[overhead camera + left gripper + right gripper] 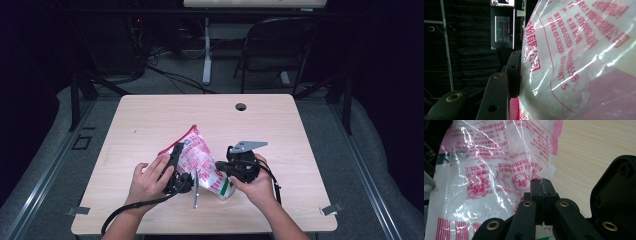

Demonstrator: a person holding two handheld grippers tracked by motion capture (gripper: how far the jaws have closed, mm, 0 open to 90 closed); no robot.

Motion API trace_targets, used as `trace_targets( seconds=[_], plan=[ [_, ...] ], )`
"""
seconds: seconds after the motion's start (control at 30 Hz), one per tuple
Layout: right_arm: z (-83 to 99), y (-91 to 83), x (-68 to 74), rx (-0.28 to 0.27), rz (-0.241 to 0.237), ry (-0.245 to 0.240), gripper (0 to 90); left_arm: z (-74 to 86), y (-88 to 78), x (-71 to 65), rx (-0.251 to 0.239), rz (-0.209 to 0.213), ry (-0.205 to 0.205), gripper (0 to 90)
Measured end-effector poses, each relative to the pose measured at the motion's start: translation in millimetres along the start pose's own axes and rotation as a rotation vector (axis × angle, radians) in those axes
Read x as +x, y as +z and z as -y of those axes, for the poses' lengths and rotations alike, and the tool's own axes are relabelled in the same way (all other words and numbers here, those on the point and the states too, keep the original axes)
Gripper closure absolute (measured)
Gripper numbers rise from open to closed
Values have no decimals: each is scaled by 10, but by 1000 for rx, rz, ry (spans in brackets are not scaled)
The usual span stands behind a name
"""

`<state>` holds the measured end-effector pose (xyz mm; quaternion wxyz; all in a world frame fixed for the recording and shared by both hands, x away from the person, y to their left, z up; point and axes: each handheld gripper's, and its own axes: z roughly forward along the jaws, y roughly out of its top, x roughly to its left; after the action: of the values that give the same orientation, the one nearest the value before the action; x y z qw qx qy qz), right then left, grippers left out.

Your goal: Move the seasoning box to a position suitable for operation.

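A clear plastic bag (197,152) with pink print and white filling is held up over the table's near middle, between both grippers. My left gripper (181,154) holds its left side. In the left gripper view one black pad (514,72) presses into the bulging bag (579,62), which hides the other jaw. My right gripper (219,167) grips the bag's lower right side. In the right gripper view its jaws (541,185) stand together, pinching the bag's (491,170) edge.
A thin metal tool (196,190) lies on the wooden table (200,115) between the hands. A white bottle with a green label (226,190) sits by the right hand. A cable hole (241,106) is near the far edge, and a chair (280,45) stands beyond it.
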<state>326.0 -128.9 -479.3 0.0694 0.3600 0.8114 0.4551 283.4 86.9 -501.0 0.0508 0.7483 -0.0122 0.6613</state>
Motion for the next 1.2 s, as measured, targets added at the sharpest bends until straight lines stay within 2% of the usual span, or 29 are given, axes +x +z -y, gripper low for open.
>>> trace_targets(
  seconds=[0.5, 0.67, 0.73, 0.87, 1.2],
  plan=[
    [-1, 1, 0, -1, 0, 1, 899, -4, -6, 8, -1, -13, 8, 617],
    [-1, 1, 1, -1, -1, -1, 899, -5, -9, 8, 2, -8, 3, 617],
    [-1, 1, 1, -1, 0, 1, 898, -11, -21, 16, 17, 3, 5, 617],
    [-1, 2, 2, -2, 0, 1, 898, -8, -13, 15, 0, -15, 11, 617],
    [-1, 1, 2, -2, 0, 1, 898, -12, -19, 25, -3, -14, 15, 620]
  ],
)
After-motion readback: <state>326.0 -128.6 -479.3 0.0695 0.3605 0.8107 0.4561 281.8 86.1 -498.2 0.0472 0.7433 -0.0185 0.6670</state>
